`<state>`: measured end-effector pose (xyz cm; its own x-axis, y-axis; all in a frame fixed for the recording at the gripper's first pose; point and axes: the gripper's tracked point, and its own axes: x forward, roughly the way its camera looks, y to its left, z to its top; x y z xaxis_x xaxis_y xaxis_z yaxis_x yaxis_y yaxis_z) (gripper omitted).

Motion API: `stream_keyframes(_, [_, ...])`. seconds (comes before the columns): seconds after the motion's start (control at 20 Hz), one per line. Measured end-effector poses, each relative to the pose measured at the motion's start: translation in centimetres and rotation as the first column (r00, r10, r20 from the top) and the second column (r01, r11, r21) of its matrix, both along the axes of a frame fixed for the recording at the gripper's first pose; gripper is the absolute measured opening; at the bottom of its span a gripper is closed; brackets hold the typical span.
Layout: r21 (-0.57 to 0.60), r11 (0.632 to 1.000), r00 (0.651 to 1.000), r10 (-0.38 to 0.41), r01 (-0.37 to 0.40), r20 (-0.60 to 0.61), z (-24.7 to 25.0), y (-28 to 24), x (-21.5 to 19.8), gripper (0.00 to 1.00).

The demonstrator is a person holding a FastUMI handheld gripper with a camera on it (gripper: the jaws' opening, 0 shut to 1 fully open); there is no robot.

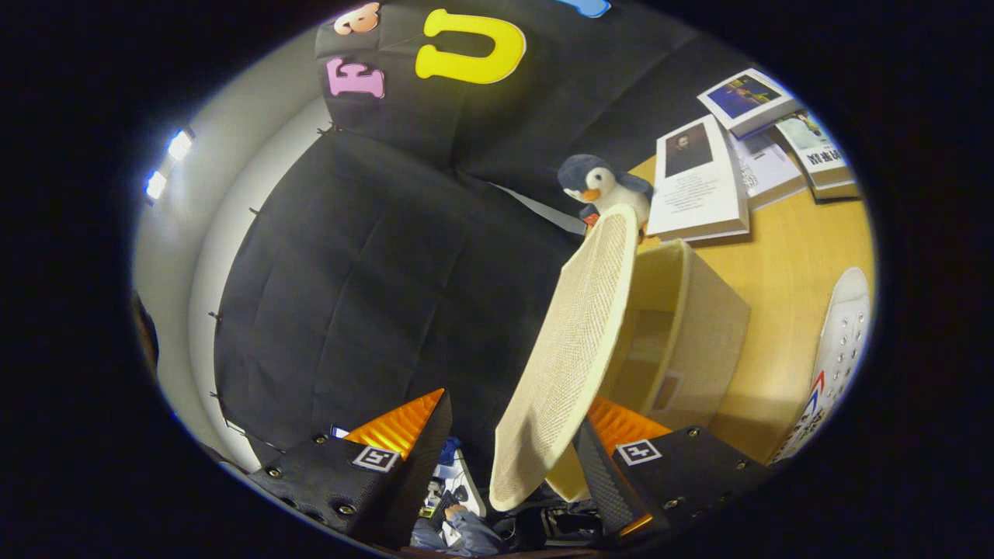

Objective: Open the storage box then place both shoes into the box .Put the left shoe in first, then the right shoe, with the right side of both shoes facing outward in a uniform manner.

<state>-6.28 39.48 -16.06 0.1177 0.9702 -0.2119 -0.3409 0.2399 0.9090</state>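
Note:
The beige fabric storage box (703, 334) stands on the wooden table (784, 264) with its mouth uncovered. Its woven lid (571, 349) is swung up and away from the box, and its free edge reaches down between my fingers. My gripper (516, 411) is open. The lid lies close against one finger (602, 466), while a wide gap separates it from the other finger (415, 446). A white shoe (842, 341) with several eyelets and a red and blue mark lies on the table beside the box, on the side away from the lid.
A plush penguin (599, 186) sits just beyond the box, against the booth wall. Books (699, 178) and magazines (776, 116) lie spread on the table past it. Clutter lies on the floor (466, 512) below the fingers.

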Motion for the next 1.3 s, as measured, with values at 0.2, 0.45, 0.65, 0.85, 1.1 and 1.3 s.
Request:
stream_keyframes(0.2, [0.048, 0.997, 0.995, 0.057, -0.062, 0.084, 3.7, 3.2, 0.4, 0.86])
stream_keyframes(0.45, [0.070, 0.989, 0.983, 0.116, -0.127, 0.144, 6.0, 7.1, -0.1, 0.86])
stream_keyframes(0.65, [0.075, 0.985, 0.978, 0.142, -0.155, 0.153, 6.6, 10.1, -0.4, 0.87])
stream_keyframes(0.85, [0.084, 0.981, 0.978, 0.163, -0.175, 0.133, 6.7, 13.8, -0.5, 0.86])
stream_keyframes(1.1, [0.081, 0.977, 0.973, 0.187, -0.199, 0.131, 6.8, 17.7, -0.5, 0.86])
stream_keyframes(1.3, [0.034, 0.983, 0.976, 0.176, -0.182, 0.132, 6.8, 19.0, 0.1, 0.91])
